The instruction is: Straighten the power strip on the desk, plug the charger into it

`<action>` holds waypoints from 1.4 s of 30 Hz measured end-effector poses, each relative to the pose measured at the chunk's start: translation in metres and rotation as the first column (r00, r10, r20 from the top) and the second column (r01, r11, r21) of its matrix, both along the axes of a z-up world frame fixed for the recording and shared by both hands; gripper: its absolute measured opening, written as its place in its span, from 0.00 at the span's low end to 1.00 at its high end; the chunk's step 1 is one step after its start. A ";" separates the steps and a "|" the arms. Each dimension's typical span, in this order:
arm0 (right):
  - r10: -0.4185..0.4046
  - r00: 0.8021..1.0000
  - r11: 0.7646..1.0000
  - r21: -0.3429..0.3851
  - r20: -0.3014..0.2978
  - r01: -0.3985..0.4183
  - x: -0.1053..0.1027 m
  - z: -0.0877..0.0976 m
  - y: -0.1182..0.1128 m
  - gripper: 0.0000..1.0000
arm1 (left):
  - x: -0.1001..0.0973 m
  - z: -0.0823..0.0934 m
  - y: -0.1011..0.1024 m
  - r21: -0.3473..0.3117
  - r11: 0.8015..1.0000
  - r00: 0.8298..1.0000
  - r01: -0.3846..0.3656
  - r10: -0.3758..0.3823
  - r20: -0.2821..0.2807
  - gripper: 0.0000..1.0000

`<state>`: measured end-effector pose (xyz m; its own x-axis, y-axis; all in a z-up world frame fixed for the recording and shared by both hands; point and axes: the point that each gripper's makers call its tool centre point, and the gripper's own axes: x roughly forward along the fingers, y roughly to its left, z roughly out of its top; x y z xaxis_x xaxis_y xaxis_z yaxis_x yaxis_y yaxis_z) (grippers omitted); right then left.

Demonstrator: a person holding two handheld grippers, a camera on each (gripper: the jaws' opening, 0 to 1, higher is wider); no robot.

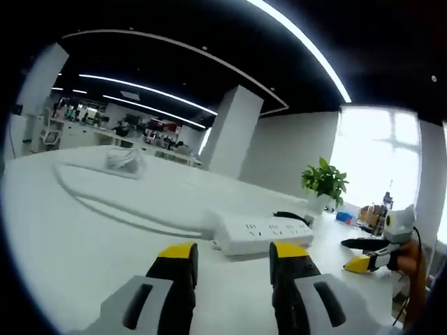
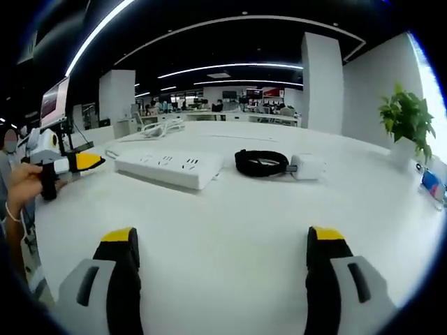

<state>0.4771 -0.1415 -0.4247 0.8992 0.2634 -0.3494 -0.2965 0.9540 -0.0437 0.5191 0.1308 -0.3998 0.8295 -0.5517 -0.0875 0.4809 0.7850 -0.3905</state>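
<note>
Tongs, left [image 1: 232, 255] and right [image 2: 223, 241], both wide open, empty; power strip [image 2: 169, 167] without legible writing

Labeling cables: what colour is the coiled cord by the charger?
Black. The coiled cord lies beside the white charger; clearest in the right gripper view.

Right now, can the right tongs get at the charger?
Probably yes. The right tongs are open, and bare desk lies between them and the charger, which sits beside its coiled cable.
</note>
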 end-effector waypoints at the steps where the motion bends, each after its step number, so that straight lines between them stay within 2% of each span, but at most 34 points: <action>1: 0.013 1.000 1.000 0.007 0.015 -0.013 0.001 0.000 0.000 1.00 | 0.000 0.001 0.000 -0.004 1.000 1.000 -0.001 0.001 0.004 0.41; 2: 0.018 1.000 1.000 0.014 0.020 -0.018 0.002 0.001 -0.001 1.00 | 0.002 0.000 -0.001 -0.001 1.000 1.000 -0.006 0.006 0.009 0.42; 3: 0.041 0.999 0.999 0.009 0.021 -0.042 0.004 0.002 0.000 1.00 | 0.003 0.000 -0.001 0.041 0.999 0.999 -0.016 0.014 0.040 0.42; 4: 0.084 0.996 0.996 0.011 0.035 -0.084 0.005 0.004 0.003 1.00 | 0.002 -0.002 -0.002 0.057 0.998 0.999 -0.024 0.022 0.041 0.42; 6: 0.095 0.995 0.995 0.014 0.031 -0.095 0.008 0.004 -0.001 1.00 | 0.000 -0.002 -0.002 0.049 0.998 0.998 -0.043 0.040 0.049 0.42; 7: 0.094 0.994 0.995 0.014 0.052 -0.094 0.012 0.007 -0.002 1.00 | 0.000 0.000 -0.001 0.028 0.998 0.997 -0.049 0.047 0.058 0.42; 9: 0.068 0.993 0.996 0.045 0.094 -0.072 0.020 0.009 -0.003 1.00 | 0.001 0.008 0.008 -0.063 0.991 0.988 -0.118 0.124 0.093 0.42; 10: 0.060 0.993 0.997 0.034 0.101 -0.064 0.022 0.009 -0.005 1.00 | 0.003 0.012 0.017 -0.133 0.975 0.978 -0.177 0.190 0.090 0.43; 11: 0.061 0.993 0.997 0.031 0.099 -0.064 0.024 0.009 -0.006 1.00 | 0.003 0.013 0.020 -0.178 0.966 0.976 -0.189 0.204 0.071 0.44; 12: 0.058 0.993 0.998 0.033 0.098 -0.062 0.027 0.009 -0.007 1.00 | 0.003 0.017 0.023 -0.274 0.943 0.979 -0.187 0.202 0.030 0.48; 13: 0.079 0.990 0.995 0.045 0.113 -0.085 0.031 0.010 -0.005 1.00 | 0.006 0.021 0.023 -0.311 0.936 0.982 -0.166 0.184 0.032 0.52; 14: 0.088 0.988 0.995 0.044 0.130 -0.095 0.035 0.012 -0.004 1.00 | 0.008 0.023 0.025 -0.305 0.939 0.982 -0.156 0.182 0.058 0.58; 15: 0.106 0.980 0.992 0.053 0.168 -0.117 0.041 0.017 -0.001 1.00 | 0.011 0.021 0.025 -0.282 0.948 0.984 -0.148 0.170 0.056 0.64; 16: 0.103 0.970 0.991 0.058 0.222 -0.119 0.045 0.024 -0.001 1.00 | 0.009 0.019 0.021 -0.224 0.969 0.989 -0.103 0.123 0.078 0.66; 17: 0.097 0.953 0.990 0.070 0.287 -0.122 0.050 0.030 -0.001 1.00 | 0.010 0.017 0.021 -0.205 0.972 0.988 -0.112 0.131 0.083 0.66; 18: 0.076 0.941 0.989 0.096 0.329 -0.114 0.050 0.032 0.000 1.00 | 0.009 0.013 0.017 -0.168 0.982 0.991 -0.091 0.105 0.080 0.63; 20: 0.037 0.930 0.990 0.110 0.366 -0.083 0.052 0.033 -0.002 1.00 | 0.007 0.010 0.012 -0.134 0.989 0.995 -0.056 0.067 0.080 0.58; 21: 0.033 0.934 0.992 0.106 0.355 -0.075 0.051 0.031 -0.002 1.00 | 0.004 0.010 0.010 -0.142 0.989 0.996 -0.040 0.051 0.072 0.57; 23: 0.016 0.920 0.991 0.115 0.390 -0.066 0.051 0.034 -0.003 1.00 | 0.002 0.011 0.003 -0.194 0.981 0.999 -0.014 0.020 0.032 0.58; 25: 0.009 0.914 0.990 0.122 0.406 -0.063 0.050 0.034 -0.004 1.00 | -0.004 0.011 -0.010 -0.175 0.982 0.996 0.076 -0.065 0.065 0.55; 26: 0.001 0.904 0.990 0.128 0.427 -0.061 0.050 0.037 -0.005 1.00 | -0.008 0.012 -0.017 -0.191 0.975 0.993 0.113 -0.102 0.066 0.54; 27: -0.003 0.898 0.989 0.132 0.439 -0.061 0.049 0.038 -0.006 1.00 | -0.010 0.013 -0.024 -0.201 0.966 0.986 0.162 -0.150 0.072 0.54; 28: -0.007 0.894 0.989 0.135 0.448 -0.060 0.048 0.038 -0.007 1.00 | -0.012 0.014 -0.030 -0.246 0.951 0.983 0.185 -0.183 0.031 0.54; 29: -0.008 0.891 0.989 0.137 0.454 -0.061 0.049 0.039 -0.008 1.00 | -0.014 0.015 -0.036 -0.259 0.939 0.974 0.227 -0.224 0.042 0.53; 30: -0.008 0.889 0.988 0.138 0.457 -0.062 0.049 0.040 -0.008 1.00 | -0.018 0.020 -0.045 -0.292 0.911 0.957 0.291 -0.278 0.087 0.51; 31: -0.008 0.890 0.988 0.138 0.456 -0.062 0.050 0.040 -0.008 1.00 | -0.023 0.027 -0.054 -0.421 0.841 0.937 0.341 -0.338 0.085 0.49; 32: -0.006 0.892 0.988 0.137 0.453 -0.063 0.050 0.040 -0.008 1.00 | -0.029 0.037 -0.057 -0.494 0.771 0.914 0.402 -0.373 0.161 0.43; 33: -0.001 0.897 0.989 0.134 0.442 -0.065 0.052 0.039 -0.008 1.00 | -0.030 0.037 -0.057 -0.508 0.753 0.908 0.418 -0.369 0.200 0.38; 34: 0.003 0.899 0.989 0.133 0.438 -0.068 0.053 0.038 -0.008 1.00 | -0.025 0.034 -0.056 -0.478 0.777 0.912 0.411 -0.348 0.218 0.32; 35: 0.048 0.900 0.985 0.129 0.433 -0.115 0.054 0.037 -0.002 1.00 | -0.020 0.022 -0.053 -0.427 0.827 0.930 0.366 -0.313 0.190 0.22; 36: 0.069 0.895 0.982 0.130 0.441 -0.139 0.056 0.038 0.001 1.00 | -0.018 0.019 -0.051 -0.429 0.844 0.947 0.322 -0.277 0.164 0.20; 38: 0.100 0.874 0.971 0.146 0.476 -0.190 0.068 0.042 0.005 1.00 | -0.015 0.022 -0.043 -0.476 0.835 0.960 0.274 -0.212 0.180 0.22; 42: 0.079 0.828 0.966 0.163 0.555 -0.202 0.075 0.049 0.013 1.00 | -0.014 0.017 -0.039 -0.455 0.850 0.961 0.265 -0.196 0.194 0.22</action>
